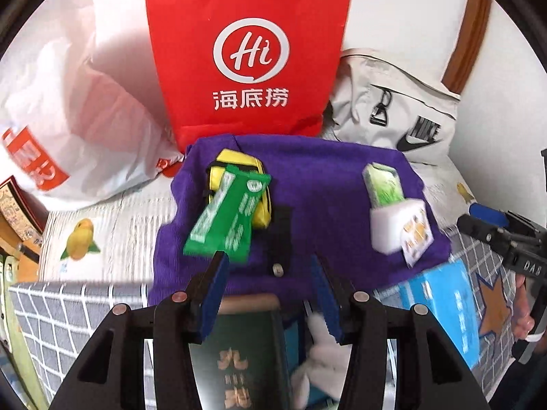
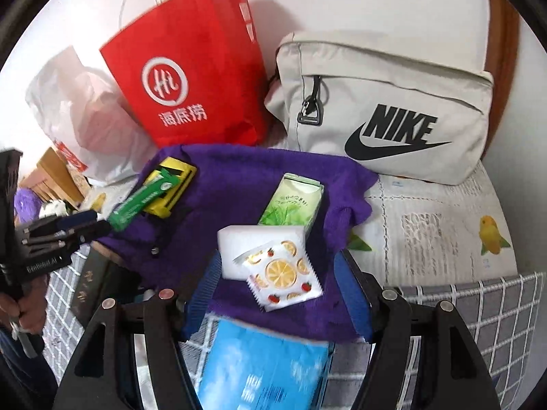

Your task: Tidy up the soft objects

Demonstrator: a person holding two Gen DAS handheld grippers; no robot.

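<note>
A purple cloth (image 1: 307, 184) (image 2: 239, 167) lies on the bed. On it sit a yellow pouch (image 1: 251, 212) (image 2: 174, 184), a long green packet (image 1: 227, 217) (image 2: 143, 201), a green tissue pack (image 1: 384, 184) (image 2: 294, 205), a white sponge (image 1: 388, 229) (image 2: 246, 239) and a lemon-print sachet (image 1: 417, 235) (image 2: 283, 276). My left gripper (image 1: 270, 263) is open; its left finger tip touches the green packet's near end. My right gripper (image 2: 277, 273) is open, jaws on either side of the sponge and sachet.
A red paper bag (image 1: 249, 51) (image 2: 191, 78), a white plastic bag (image 1: 68, 109) (image 2: 78, 112) and a beige Nike bag (image 1: 396, 109) (image 2: 383, 112) stand behind the cloth. A grey checked fabric bin (image 1: 68, 314) (image 2: 478, 307) holds a blue tissue pack (image 2: 263, 365), a green book (image 1: 239, 352) and a white plush (image 1: 321, 358).
</note>
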